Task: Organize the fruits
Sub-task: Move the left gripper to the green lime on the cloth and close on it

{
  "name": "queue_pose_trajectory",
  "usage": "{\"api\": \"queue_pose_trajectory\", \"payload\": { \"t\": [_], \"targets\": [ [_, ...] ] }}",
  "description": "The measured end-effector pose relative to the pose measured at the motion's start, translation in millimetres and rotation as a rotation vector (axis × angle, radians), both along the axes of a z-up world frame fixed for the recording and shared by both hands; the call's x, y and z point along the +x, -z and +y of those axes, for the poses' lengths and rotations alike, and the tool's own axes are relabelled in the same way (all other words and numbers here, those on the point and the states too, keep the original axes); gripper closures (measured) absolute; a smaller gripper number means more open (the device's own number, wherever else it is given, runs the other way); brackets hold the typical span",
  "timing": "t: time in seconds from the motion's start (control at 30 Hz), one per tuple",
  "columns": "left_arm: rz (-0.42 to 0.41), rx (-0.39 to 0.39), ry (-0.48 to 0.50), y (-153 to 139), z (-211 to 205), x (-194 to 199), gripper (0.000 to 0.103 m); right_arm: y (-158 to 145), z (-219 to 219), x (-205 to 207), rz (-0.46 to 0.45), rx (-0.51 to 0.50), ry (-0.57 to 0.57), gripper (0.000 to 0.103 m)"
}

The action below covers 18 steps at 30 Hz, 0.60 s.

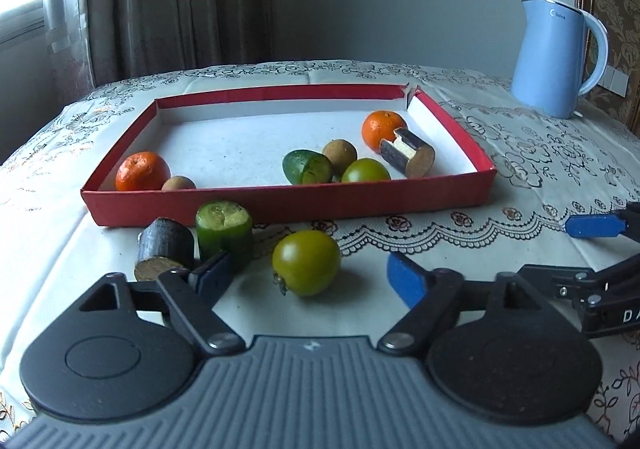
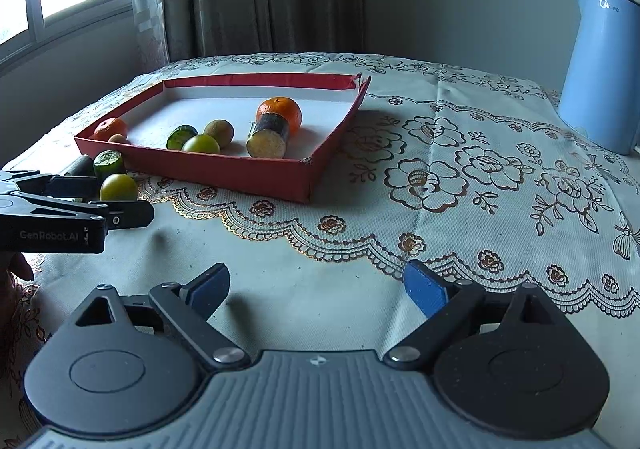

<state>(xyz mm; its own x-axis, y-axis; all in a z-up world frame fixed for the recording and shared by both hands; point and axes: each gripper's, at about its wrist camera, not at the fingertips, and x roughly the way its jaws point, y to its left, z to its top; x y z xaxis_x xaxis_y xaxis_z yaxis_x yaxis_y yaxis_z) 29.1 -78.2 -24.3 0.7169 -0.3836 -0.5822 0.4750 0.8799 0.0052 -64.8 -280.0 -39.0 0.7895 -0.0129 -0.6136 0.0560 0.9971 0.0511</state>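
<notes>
A red tray (image 1: 288,205) (image 2: 240,173) holds two oranges (image 1: 143,171) (image 1: 383,129), two small brown fruits, a green tomato (image 1: 366,171), a cucumber piece (image 1: 307,167) and a dark sugarcane piece (image 1: 407,154). In front of it on the cloth lie a green tomato (image 1: 306,268) (image 2: 118,187), a cucumber piece (image 1: 224,234) and a dark sugarcane piece (image 1: 164,254). My left gripper (image 1: 312,277) is open, its fingers on either side of the loose tomato, not touching. My right gripper (image 2: 316,289) is open and empty over bare cloth.
A blue kettle (image 1: 556,57) (image 2: 600,69) stands at the back right. The table's left edge is close to the loose fruits. Curtains and a window are behind. The right gripper's blue fingertip (image 1: 594,226) shows in the left wrist view.
</notes>
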Motion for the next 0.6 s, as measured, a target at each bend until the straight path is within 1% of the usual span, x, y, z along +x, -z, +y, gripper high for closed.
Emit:
{"api": "queue_pose_trajectory", "payload": {
  "t": [0.07,0.1,0.17,0.33,0.4,0.6],
  "targets": [
    [-0.003,0.001,0.001,0.3,-0.1,-0.8,0.025,0.1,0.0,0.0,0.000,0.000,0.000,0.008],
    [-0.004,-0.001,0.007,0.4,-0.1,-1.1,0.028,0.1,0.0,0.0,0.000,0.000,0.000,0.008],
    [-0.009,0.013,0.010,1.2,-2.3,-1.9,0.040,0.2,0.1,0.1,0.000,0.000,0.000,0.007],
    [-0.013,0.024,0.020,1.9,-4.7,-3.2,0.045,0.2,0.2,0.1,0.000,0.000,0.000,0.007],
    [-0.008,0.024,0.027,2.3,-4.9,-2.9,0.054,0.2,0.2,0.0,0.000,0.000,0.000,0.007],
    [-0.015,0.032,0.025,2.0,-6.5,-3.7,0.061,0.5,1.4,0.5,0.002,0.001,-0.005,0.005]
  ]
}}
